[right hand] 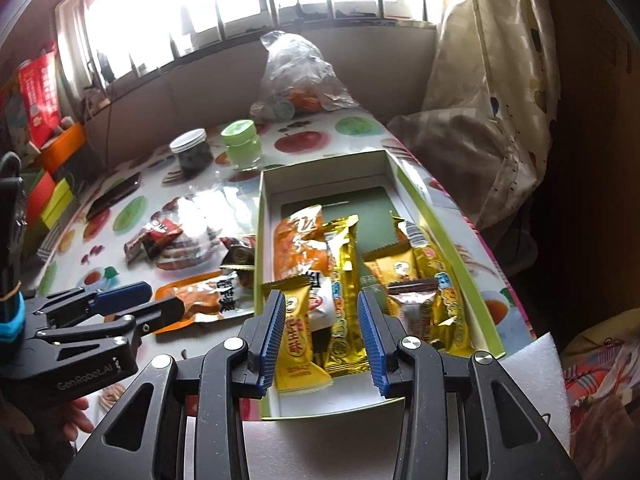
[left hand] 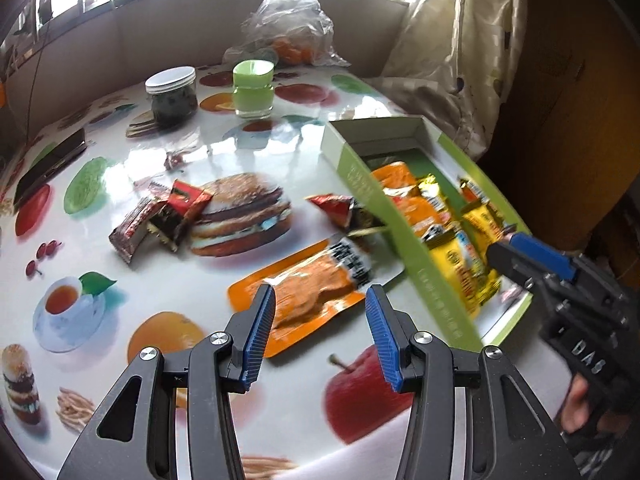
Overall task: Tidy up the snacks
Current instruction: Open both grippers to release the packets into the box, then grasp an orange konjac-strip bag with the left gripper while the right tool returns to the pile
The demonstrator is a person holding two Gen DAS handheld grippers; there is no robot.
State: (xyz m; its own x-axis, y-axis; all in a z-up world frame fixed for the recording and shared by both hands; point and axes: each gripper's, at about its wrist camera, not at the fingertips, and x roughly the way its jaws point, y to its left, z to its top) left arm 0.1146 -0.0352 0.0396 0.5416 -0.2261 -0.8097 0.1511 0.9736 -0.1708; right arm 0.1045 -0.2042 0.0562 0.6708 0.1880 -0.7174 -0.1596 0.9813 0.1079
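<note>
Both grippers are held unclenched, left gripper (left hand: 321,322) over the orange packet (left hand: 308,300), right gripper (right hand: 321,334) above the box (right hand: 452,236); collecting is underway; a lowered pinch is called for.

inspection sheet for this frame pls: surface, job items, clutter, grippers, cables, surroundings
Surface: table under a glossy food-print cover.
Job's things: open green box holding yellow and orange snack packs; orange packet and red packets lie loose on the table outside it.
Clutter: dark jar, green jar, plastic bag, phone.
Grippers: left gripper open, above the orange packet; right gripper open, over the box, nothing held.
Cables: thin cord near the left wall.
Surroundings: windows behind, curtain at right.
</note>
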